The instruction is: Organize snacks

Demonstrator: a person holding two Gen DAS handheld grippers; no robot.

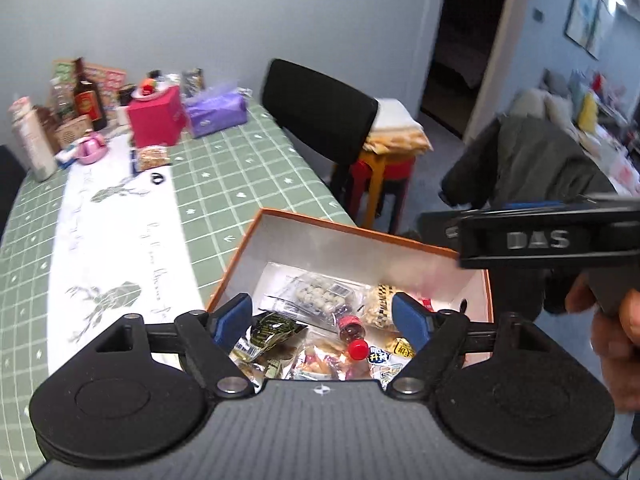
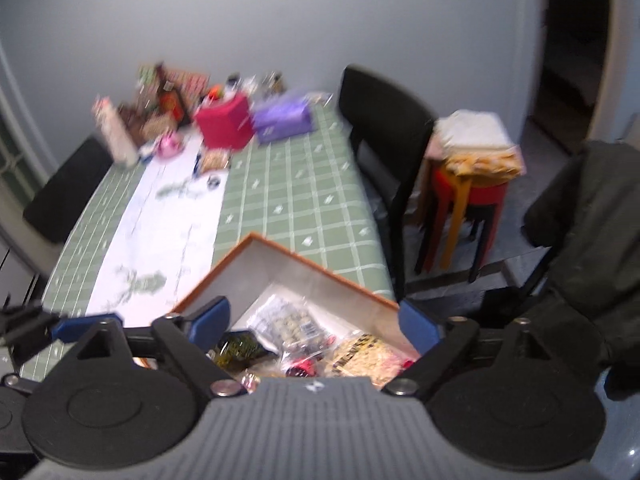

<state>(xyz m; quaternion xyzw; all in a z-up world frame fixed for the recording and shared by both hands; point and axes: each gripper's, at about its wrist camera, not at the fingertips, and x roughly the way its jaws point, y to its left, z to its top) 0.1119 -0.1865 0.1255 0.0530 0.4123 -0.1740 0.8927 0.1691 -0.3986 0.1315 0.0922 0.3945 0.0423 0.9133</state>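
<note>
— Orange-rimmed box [image 1: 360, 236] with white inner walls sits at the near right corner of the counter [image 1: 248, 168], which wears a green checked cloth with a white runner down its middle.

— What's in it?

— Snack packets in a heap: a clear bag of round sweets [image 1: 316, 298], a dark green foil packet [image 1: 272, 330], a small bottle with a red cap [image 1: 354, 336] lying on its side, and a yellow-and-black printed bag [image 1: 380, 306] toward the right wall.

— And the left gripper [image 1: 322, 314]?

— Its jaws stand wide apart above the box, blue pads on either side, with nothing pinched between them.

— The right gripper [image 2: 316, 322]?

— Same story: jaws spread wide over the box's near part, holding nothing. That view is blurred. In the left wrist view its black body shows at the right edge with a hand [image 1: 616, 332] around the handle.

— Anything at the far end of the counter?

— A red box [image 1: 158, 120], a purple tissue pack [image 1: 216, 110] just right of it, a dark brown bottle [image 1: 90, 98] and a pink dish [image 1: 92, 148] to the left, among other clutter. One snack packet [image 1: 152, 158] lies on the runner near the red box, well apart from the orange-rimmed box.

— Beyond the counter?

— A black chair [image 1: 320, 112] on the right side, and stacked stools [image 1: 384, 172] beside it.
</note>
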